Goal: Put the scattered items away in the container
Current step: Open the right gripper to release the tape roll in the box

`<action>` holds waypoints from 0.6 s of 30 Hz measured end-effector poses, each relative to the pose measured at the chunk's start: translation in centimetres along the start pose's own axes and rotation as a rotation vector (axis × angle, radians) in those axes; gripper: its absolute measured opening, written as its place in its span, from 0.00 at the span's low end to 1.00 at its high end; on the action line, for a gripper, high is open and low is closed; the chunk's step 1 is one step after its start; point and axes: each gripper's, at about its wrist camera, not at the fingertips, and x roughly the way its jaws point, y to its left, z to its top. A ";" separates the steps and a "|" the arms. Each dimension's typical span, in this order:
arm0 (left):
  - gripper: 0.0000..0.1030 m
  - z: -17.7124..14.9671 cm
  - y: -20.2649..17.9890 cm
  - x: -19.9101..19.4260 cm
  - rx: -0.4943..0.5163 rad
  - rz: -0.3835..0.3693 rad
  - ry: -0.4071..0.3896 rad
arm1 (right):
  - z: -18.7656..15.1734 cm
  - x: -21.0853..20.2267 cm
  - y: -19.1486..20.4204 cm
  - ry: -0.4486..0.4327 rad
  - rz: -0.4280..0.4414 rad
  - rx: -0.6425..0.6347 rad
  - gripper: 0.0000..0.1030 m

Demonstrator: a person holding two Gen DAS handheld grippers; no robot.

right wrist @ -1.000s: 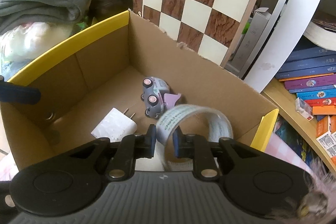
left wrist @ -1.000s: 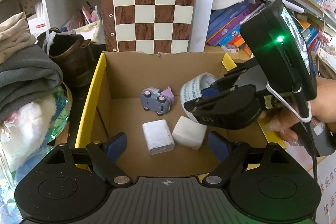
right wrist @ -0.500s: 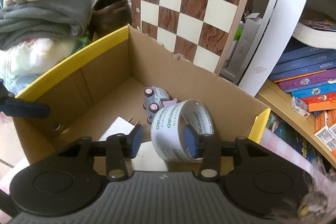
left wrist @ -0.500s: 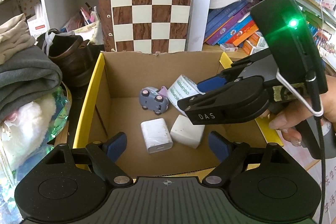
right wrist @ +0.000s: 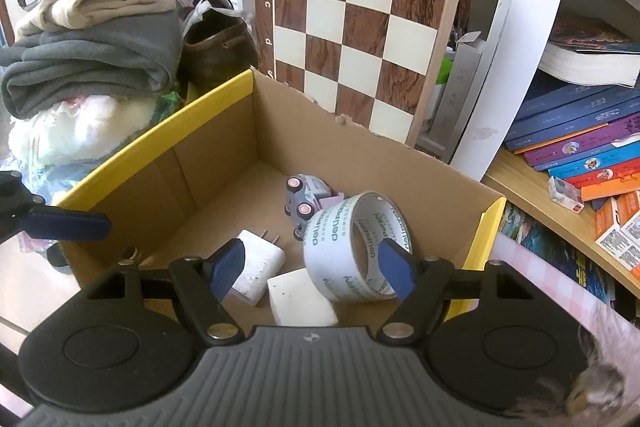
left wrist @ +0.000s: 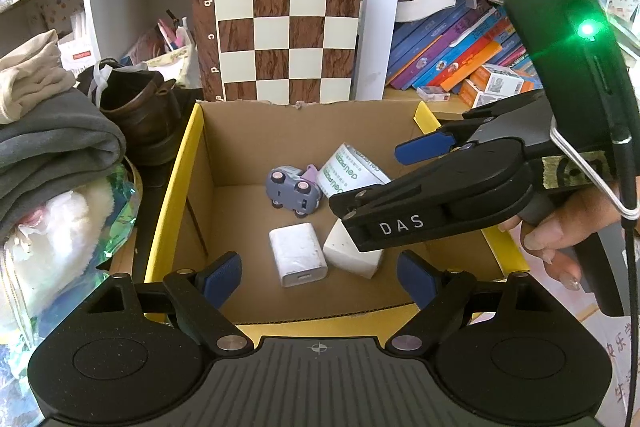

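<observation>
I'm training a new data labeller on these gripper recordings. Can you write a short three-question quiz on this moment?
1. True or false: the right gripper is clamped on the tape roll.
2. How many items lie inside the cardboard box?
3. Which item does the tape roll lean against: A) white charger, B) toy car, C) white block?

Key:
1. False; its jaws are open and the roll rests in the box.
2. Four.
3. B.
</observation>
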 end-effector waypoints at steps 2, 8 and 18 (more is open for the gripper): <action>0.85 -0.1 0.0 -0.2 0.001 0.001 -0.003 | -0.1 -0.4 0.1 -0.006 -0.005 0.004 0.71; 0.85 -0.2 -0.2 -0.8 0.002 0.003 -0.011 | -0.5 -1.5 0.3 -0.025 -0.022 0.018 0.72; 0.85 -0.7 -0.7 -1.6 0.008 0.006 -0.018 | -1.4 -4.0 0.7 -0.070 -0.066 0.028 0.76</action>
